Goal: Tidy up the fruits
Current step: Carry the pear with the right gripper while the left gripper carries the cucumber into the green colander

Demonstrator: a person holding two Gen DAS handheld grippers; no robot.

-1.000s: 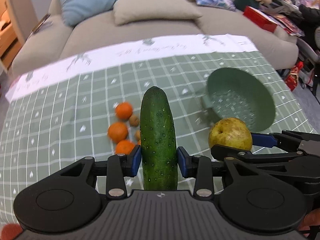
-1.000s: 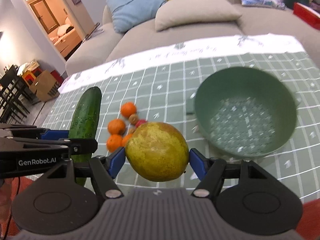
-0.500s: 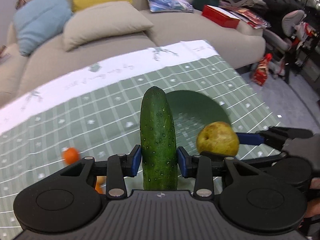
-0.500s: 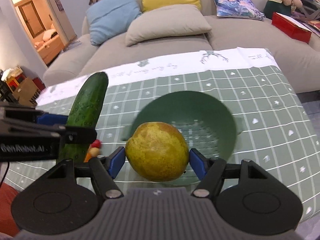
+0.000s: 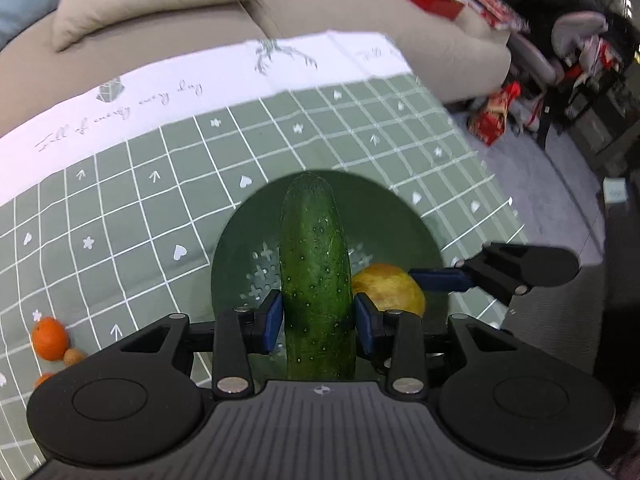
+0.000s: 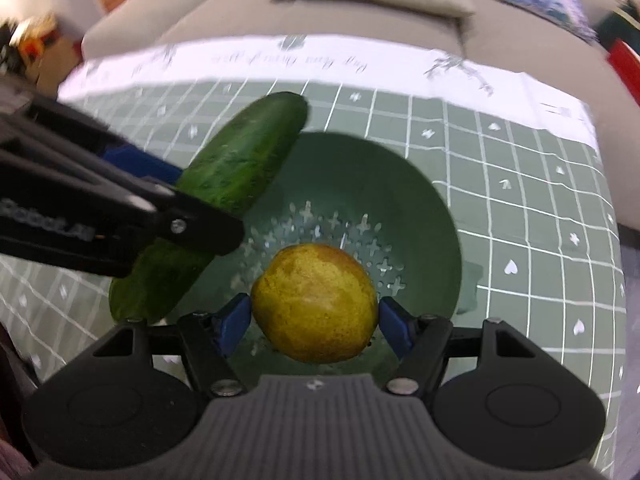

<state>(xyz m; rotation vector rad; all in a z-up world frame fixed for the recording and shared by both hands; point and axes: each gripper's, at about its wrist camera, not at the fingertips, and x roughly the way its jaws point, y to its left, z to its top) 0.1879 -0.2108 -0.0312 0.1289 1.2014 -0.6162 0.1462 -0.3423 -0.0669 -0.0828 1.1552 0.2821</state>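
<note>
Green checked bench (image 5: pixel 132 216), both claws over the colander (image 6: pixel 424 216).
My left claw (image 5: pixel 316 316) grips the cucumber (image 5: pixel 316 264), my right claw (image 6: pixel 314 320) the pear (image 6: pixel 316 300); I should lower both inside the rim before releasing.

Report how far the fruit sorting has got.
Done: nothing lies in the green colander yet. In hand: the left gripper grips the cucumber and the right gripper grips the yellow pear, both over the colander. Left: release both, then fetch the oranges and the small brown fruit on the tablecloth.
</note>
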